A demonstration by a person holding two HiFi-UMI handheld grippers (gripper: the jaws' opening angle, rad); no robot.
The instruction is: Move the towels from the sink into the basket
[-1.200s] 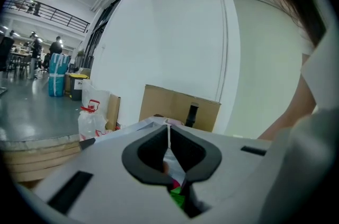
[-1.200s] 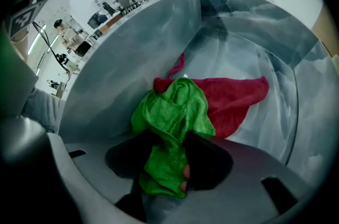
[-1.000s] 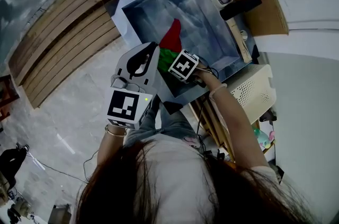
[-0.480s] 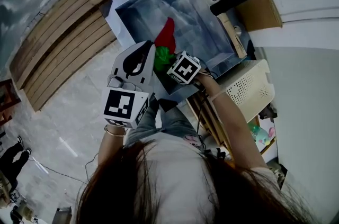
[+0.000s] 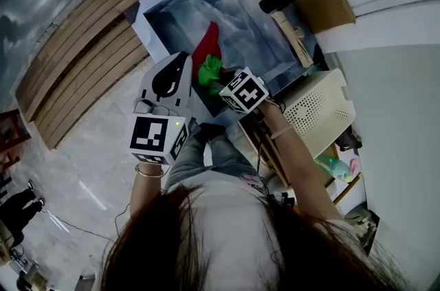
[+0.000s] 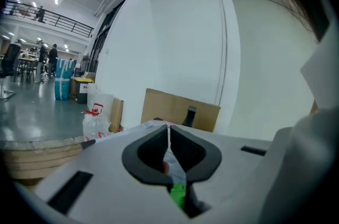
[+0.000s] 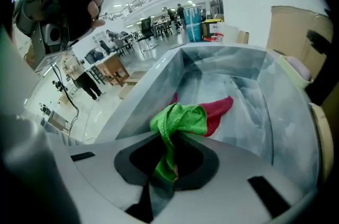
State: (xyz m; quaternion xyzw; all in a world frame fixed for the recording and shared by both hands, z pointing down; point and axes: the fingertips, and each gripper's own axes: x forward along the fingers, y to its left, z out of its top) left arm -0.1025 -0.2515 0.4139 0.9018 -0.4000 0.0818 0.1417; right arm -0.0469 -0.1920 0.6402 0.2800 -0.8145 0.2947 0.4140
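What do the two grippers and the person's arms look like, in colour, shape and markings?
The left gripper and the right gripper have light grey shells with black, rounded insides. Each carries a white cube with black square markers: the left cube, which shows a small green light, and the right cube. Each wrist wears a thin bracelet. The top is light-coloured.

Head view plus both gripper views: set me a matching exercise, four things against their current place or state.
Things:
1 green towel
2 red towel
3 basket
4 left tongs

States:
A shut, jaws together
B lying in the sink
C clamped in the right tongs
D beside the sink

Pairs: 1-C, 2-B, 3-D, 4-A.

The right tongs' jaws have just been closing, with the green towel between them.
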